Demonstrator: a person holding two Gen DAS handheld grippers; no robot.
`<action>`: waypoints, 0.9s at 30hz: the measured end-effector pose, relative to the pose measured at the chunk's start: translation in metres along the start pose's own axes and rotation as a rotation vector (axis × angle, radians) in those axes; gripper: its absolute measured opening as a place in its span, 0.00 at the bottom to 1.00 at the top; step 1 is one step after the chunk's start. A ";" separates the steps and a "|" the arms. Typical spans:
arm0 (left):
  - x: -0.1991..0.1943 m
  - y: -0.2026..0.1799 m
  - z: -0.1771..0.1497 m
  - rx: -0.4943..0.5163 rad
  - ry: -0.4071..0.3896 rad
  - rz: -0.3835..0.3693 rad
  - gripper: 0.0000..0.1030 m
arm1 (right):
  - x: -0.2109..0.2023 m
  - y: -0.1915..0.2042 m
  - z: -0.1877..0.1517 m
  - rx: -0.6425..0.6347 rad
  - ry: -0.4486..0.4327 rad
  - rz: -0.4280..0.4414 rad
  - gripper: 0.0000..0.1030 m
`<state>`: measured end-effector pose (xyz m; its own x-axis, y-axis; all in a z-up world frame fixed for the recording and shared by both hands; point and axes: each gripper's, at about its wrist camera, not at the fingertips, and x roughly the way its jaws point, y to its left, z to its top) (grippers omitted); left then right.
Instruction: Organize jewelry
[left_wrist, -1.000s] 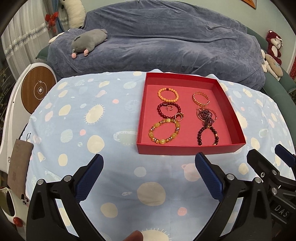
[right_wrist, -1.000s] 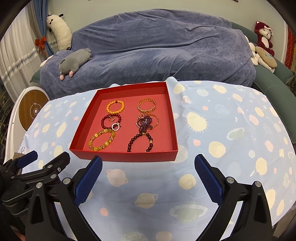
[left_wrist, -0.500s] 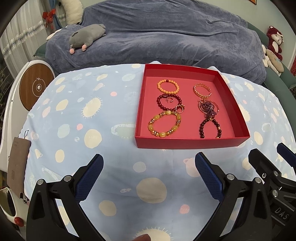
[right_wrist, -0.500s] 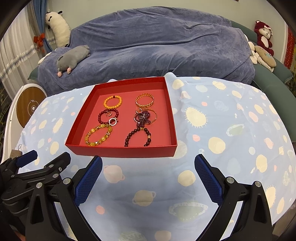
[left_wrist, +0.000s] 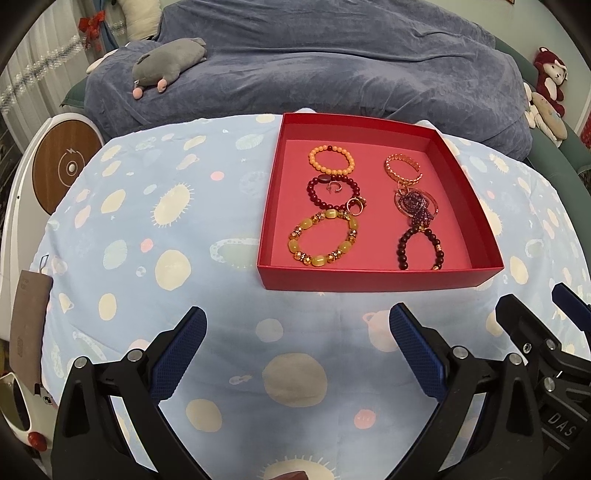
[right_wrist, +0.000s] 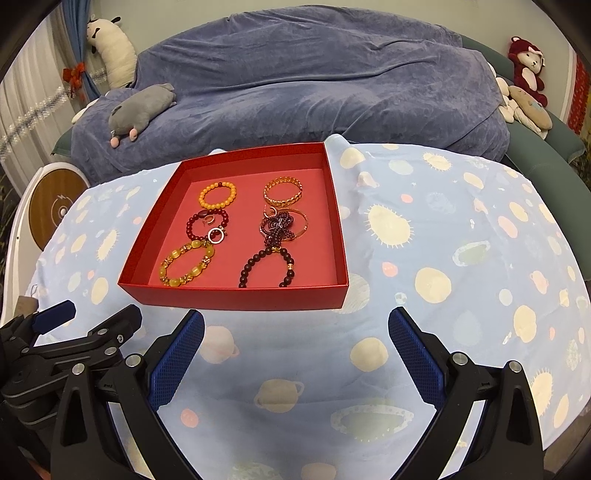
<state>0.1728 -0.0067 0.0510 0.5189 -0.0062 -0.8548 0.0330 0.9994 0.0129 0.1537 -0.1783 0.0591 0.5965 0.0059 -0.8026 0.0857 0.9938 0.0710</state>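
Nearest, left gripper (left_wrist: 297, 343) and right gripper (right_wrist: 295, 343), both with jaws spread wide and holding nothing, hovering side by side over the patterned cloth (left_wrist: 207, 295) on the worktop, short of the red box (left_wrist: 376, 282). "DAS" readable on a small plate on the right gripper's body, low at the edge of the left wrist view; no other legible writing, only a lightning mark on the round wooden disc (left_wrist: 66, 170) off to the left.

Further on, inside the box, two rough columns. Left column tidy enough: yellow bracelet (left_wrist: 323, 238), dark red bracelet (left_wrist: 332, 192) with small rings on and beside it, orange bracelet (left_wrist: 331, 159). Right column messier: open dark bead bracelet (left_wrist: 419, 247), purple bead tangle (left_wrist: 417, 206) lying across a thin bangle, gold bracelet (left_wrist: 402, 168) behind.

Judging by this, all jewelry already boxed; probably left to untangle the purple cluster and separate the loose rings.
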 end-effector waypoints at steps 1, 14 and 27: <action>0.001 0.000 0.001 0.001 0.000 0.001 0.92 | 0.001 0.000 0.000 -0.001 0.001 0.000 0.93; 0.010 0.000 0.004 0.008 0.000 0.009 0.92 | 0.012 0.003 0.004 -0.001 0.017 0.003 0.93; 0.012 0.001 0.007 0.014 -0.005 0.016 0.92 | 0.012 0.004 0.005 -0.004 0.017 0.002 0.93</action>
<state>0.1854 -0.0063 0.0440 0.5237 0.0096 -0.8519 0.0366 0.9988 0.0337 0.1653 -0.1748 0.0524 0.5829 0.0095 -0.8125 0.0814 0.9942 0.0701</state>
